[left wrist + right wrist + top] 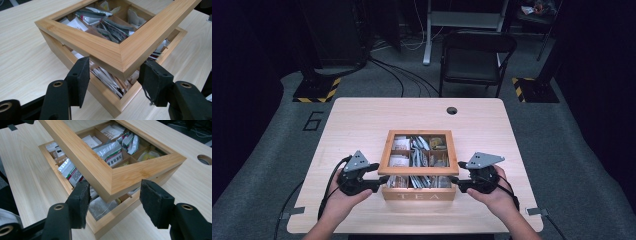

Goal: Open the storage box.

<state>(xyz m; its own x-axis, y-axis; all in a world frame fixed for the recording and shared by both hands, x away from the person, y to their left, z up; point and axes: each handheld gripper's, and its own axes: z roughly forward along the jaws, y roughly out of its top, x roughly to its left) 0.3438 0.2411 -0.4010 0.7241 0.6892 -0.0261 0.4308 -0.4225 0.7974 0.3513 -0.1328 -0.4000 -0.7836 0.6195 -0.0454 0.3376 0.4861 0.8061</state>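
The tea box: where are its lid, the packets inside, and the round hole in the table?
Lid [117, 53], left gripper view: near corner of its wooden frame.
Packets [111, 152], right gripper view: a silvery packet seen through the lid.
Round hole [452, 110], high view: its dark centre, beyond the box.

Beyond my pale wooden tabletop [362, 120], with its round cable hole [452, 110] near the far edge, stands a black folding chair [476, 60] on grey carpet. Yellow-and-black striped stand bases [317, 90] sit either side; black cables [404, 75] trail between.

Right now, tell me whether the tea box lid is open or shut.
Partly open: the lid is raised at its front, leaving a gap above the box that shows the packets.
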